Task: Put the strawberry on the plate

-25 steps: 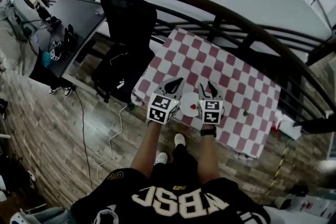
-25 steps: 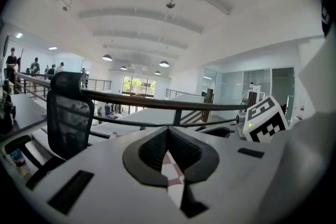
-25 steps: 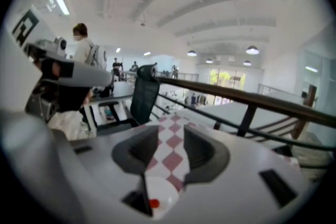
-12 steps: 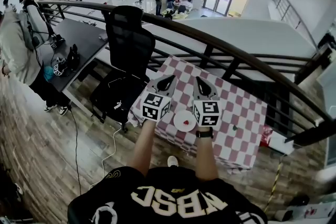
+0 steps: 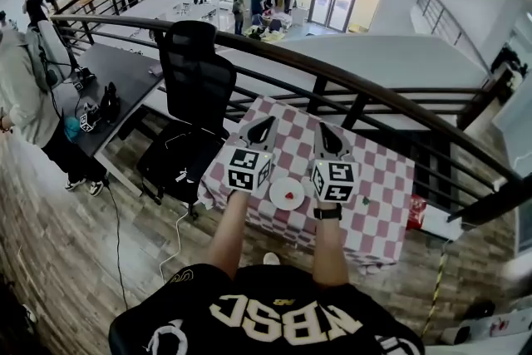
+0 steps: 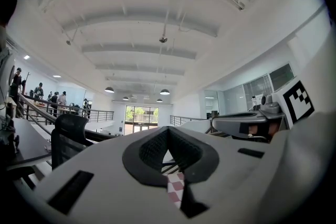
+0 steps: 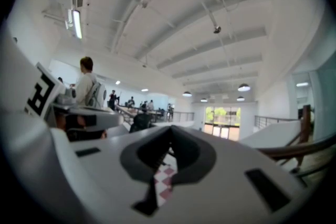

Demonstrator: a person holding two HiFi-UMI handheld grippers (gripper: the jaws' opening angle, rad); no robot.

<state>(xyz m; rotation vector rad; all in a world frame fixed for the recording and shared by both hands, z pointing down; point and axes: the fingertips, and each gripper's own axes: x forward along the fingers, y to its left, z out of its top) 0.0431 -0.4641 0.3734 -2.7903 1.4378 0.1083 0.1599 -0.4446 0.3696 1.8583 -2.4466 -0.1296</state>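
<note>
Strawberry (image 5: 291, 196) sits on the white plate (image 5: 278, 187), low behind the jaw tips and between both grippers, marginally closer to the right gripper (image 5: 324, 133); its long axis is too small to read. Right and left gripper (image 5: 264, 127) hover above the checked table (image 5: 378, 170), jaws pressed together, gripping nothing. Task appears complete.

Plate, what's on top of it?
One small red thing, likely the strawberry, lies on the white plate. The right gripper has its cube over the plate's right edge, hiding that bit.
</note>
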